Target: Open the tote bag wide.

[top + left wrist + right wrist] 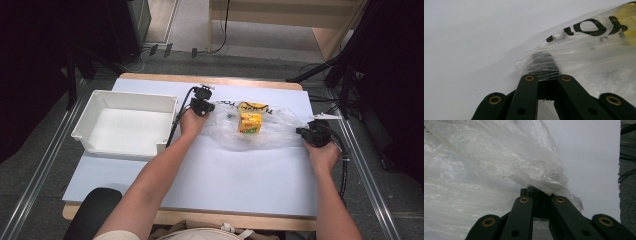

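A clear plastic bag (272, 135) with black lettering lies across the far middle of the white table (225, 175). Inside it are an orange carton (249, 122) and, behind that, a yellow packet (252, 106). My left gripper (202, 107) is at the bag's left end, its jaws together with the film (586, 55) bunched over the left gripper's tips (544, 65). My right gripper (306, 132) is at the bag's right end. There the right gripper's tips (537, 191) are shut on a crumpled fold of the bag (486, 165).
An empty white bin (135, 95) stands on the table's left side, just left of my left forearm. Cables and dark stands lie on the floor beyond the right edge. The near half of the table is bare white surface.
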{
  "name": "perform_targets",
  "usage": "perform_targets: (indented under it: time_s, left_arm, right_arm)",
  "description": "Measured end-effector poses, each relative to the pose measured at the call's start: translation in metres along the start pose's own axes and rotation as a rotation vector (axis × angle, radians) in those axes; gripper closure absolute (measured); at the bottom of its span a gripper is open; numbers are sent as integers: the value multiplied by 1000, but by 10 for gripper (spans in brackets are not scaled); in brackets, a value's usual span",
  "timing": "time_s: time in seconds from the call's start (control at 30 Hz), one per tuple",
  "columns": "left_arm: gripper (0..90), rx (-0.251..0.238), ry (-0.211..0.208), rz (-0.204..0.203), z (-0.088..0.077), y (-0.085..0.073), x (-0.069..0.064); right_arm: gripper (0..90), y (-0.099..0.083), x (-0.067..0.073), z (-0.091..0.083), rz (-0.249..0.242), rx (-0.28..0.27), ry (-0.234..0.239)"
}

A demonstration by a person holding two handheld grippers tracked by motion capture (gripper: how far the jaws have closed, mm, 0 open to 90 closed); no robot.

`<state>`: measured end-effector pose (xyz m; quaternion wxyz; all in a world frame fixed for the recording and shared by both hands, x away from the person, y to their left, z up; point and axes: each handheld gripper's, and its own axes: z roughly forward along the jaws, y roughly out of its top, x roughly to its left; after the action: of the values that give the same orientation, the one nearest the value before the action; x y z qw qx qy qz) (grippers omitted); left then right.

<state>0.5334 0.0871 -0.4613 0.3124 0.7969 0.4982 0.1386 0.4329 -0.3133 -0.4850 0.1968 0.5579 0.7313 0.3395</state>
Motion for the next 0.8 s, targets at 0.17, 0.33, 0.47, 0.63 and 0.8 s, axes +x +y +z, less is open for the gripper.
perform_targets:
  time_s: [0.17,0.33,0.47,0.63,0.8]
  left_arm:
    - [900,-8,7,3,-1,-1,2]
    - [900,-14,6,-1,-1,-3,4]
    - [900,-16,7,-9,-1,-3,5]
    - [900,-18,23,-20,-2,-3,8]
    - [900,-17,26,-43,-2,-3,9]
  right_arm:
    - [900,-1,-2,-1,19,2,7]
    - [900,-2,-4,-2,21,2,9]
    - [900,-3,-6,-3,27,0,11]
    - [900,-3,-8,-4,38,3,2]
    - [900,-4,-8,-4,32,2,-1]
